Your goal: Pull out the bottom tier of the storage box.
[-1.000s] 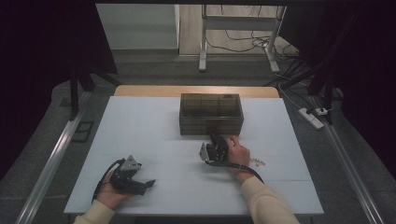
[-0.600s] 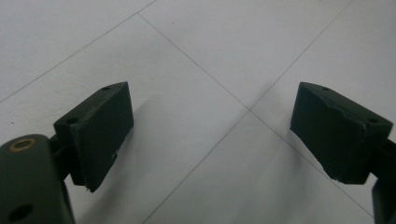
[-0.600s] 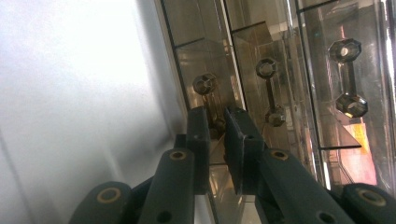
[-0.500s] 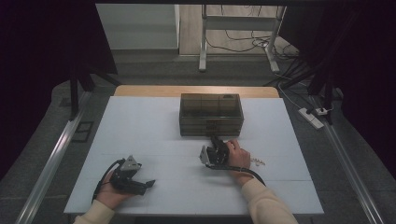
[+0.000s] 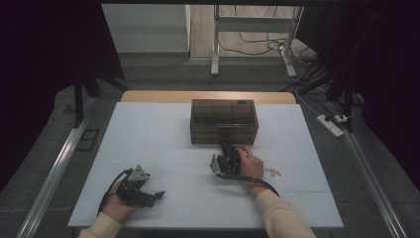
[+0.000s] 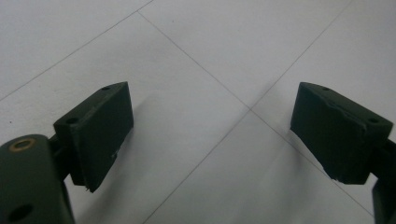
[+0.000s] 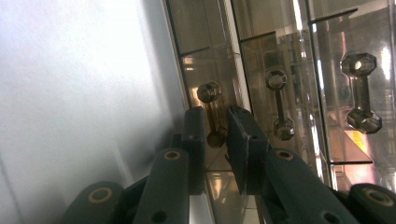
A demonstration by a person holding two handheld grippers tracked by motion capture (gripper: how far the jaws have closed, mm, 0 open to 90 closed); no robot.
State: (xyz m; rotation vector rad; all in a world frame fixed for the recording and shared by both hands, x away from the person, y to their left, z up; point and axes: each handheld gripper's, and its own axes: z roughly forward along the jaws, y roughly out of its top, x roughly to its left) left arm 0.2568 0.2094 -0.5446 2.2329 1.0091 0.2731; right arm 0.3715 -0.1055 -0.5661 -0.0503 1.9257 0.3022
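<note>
**Right jaws at the lowest drawer handle, drawer not yet out**

High view: take the smoky drawer box [image 5: 224,120] at the far middle of the table [image 5: 148,134] as your landmark. Your right gripper [image 5: 227,154] sits just in front of its front face, pointing into it. Your left gripper [image 5: 157,195] rests well away from the box, near the table's front left. A few small pale bits [image 5: 272,171] lie to the right of your right hand.

Left gripper view: the jaws stand wide apart with bare table between them.

Right gripper view: the jaws have just eased apart a little and stand narrow around the leftmost drawer handle [image 7: 211,112]; whether the pads press on it I cannot tell. All drawers look closed, so the pull appears still ahead.
</note>
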